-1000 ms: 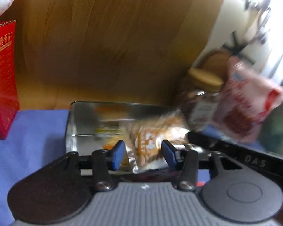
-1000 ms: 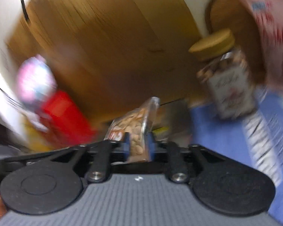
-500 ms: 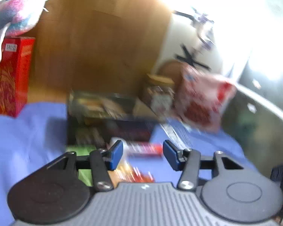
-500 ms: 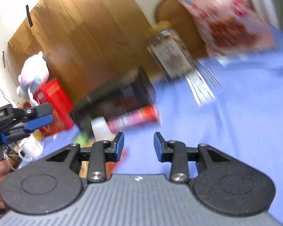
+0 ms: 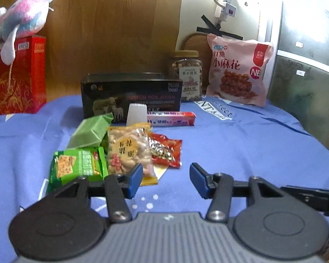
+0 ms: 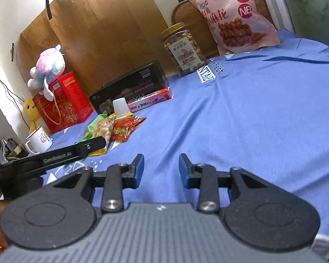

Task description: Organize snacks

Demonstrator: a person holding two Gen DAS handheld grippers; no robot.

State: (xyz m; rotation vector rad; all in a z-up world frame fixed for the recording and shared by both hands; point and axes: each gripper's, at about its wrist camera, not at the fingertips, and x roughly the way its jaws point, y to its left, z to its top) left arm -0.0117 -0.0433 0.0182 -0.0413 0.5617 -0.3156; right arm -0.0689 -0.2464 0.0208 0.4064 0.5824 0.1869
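A blue cloth [image 5: 241, 144] covers the desk, backed by a wooden panel [image 5: 111, 22] and a white wall. The loose snacks lie in a small heap toward the left of the desk's middle: a clear bag of peanuts [image 5: 129, 151] on top, a green cracker packet [image 5: 76, 164] touching its left side, a plain green packet [image 5: 92, 129] behind that, and a red foil packet [image 5: 165, 151] tucked against its right. Just behind the heap stand a small white cup [image 5: 136, 114] and a long pink box [image 5: 171, 118], both against the front of a black tin [image 5: 131, 96], whose inside cannot be seen from here. Beside the tin, at the back edge, are a jar of nuts [image 5: 187, 74] and a large pink bag of fried twists [image 5: 238, 70]; a red gift box [image 5: 15, 76] with a plush toy [image 5: 19, 19] on it sits at the back left corner. The left gripper [image 5: 165, 179] hovers just in front of the heap, jaws spread and empty; the right gripper [image 6: 161, 168] hangs over bare cloth, also spread and empty. Judging by the four packets outside the tin, much sorting remains.
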